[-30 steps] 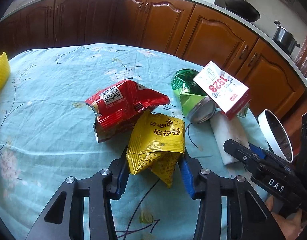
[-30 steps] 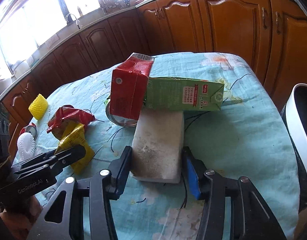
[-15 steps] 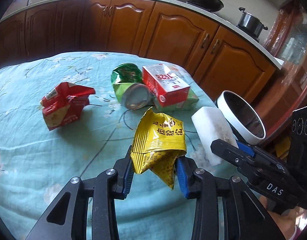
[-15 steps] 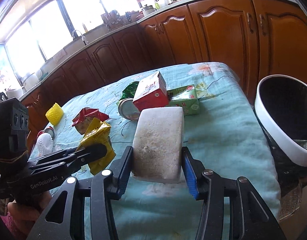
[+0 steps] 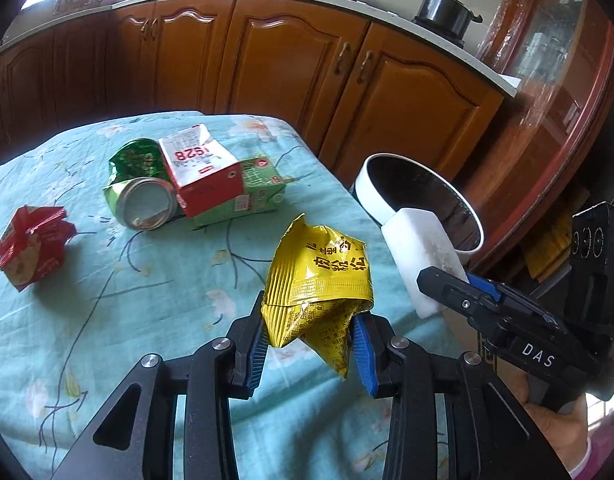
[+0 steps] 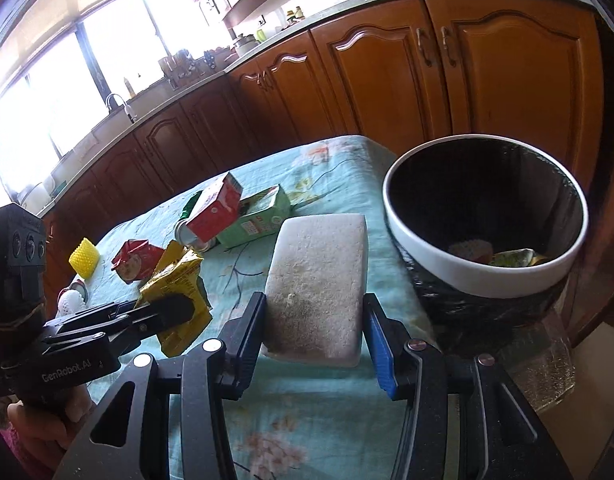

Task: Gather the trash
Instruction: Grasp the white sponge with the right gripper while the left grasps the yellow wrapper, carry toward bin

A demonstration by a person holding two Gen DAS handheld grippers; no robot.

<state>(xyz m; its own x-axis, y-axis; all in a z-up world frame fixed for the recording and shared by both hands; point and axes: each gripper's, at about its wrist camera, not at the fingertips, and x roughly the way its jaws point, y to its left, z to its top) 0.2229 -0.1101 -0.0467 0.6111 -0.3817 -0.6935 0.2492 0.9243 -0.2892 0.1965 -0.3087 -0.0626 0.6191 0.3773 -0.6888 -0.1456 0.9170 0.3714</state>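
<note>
1. Left wrist view: the left gripper [image 5: 309, 344] has its jaws clamped on a crumpled yellow packet [image 5: 319, 276], which is up off the tablecloth [image 5: 147, 300].
2. To the right, the right gripper [image 5: 447, 284] pinches a white foam block [image 5: 423, 248], its far end over the rim of the bin [image 5: 367, 188].
3. On the cloth: a red carton [image 5: 205, 176] leaning on a green carton [image 5: 259, 196], a can [image 5: 149, 204] touching them, a green wrapper [image 5: 135, 158] behind, and a red wrapper [image 5: 31, 240] well apart at the left.
4. Right wrist view: the right gripper [image 6: 313, 340] grips the foam block [image 6: 319, 280] by its long sides, just beside the bin [image 6: 427, 240].
5. Inside the bin, some trash [image 6: 507, 258] lies at the bottom; it is too dim to name.
6. The left gripper [image 6: 167, 312] sits at the left with the yellow packet [image 6: 179, 280] in its jaws.
7. Farther back: red wrapper [image 6: 135, 264], cartons, and a yellow object [image 6: 84, 258] near the table's far edge.
</note>
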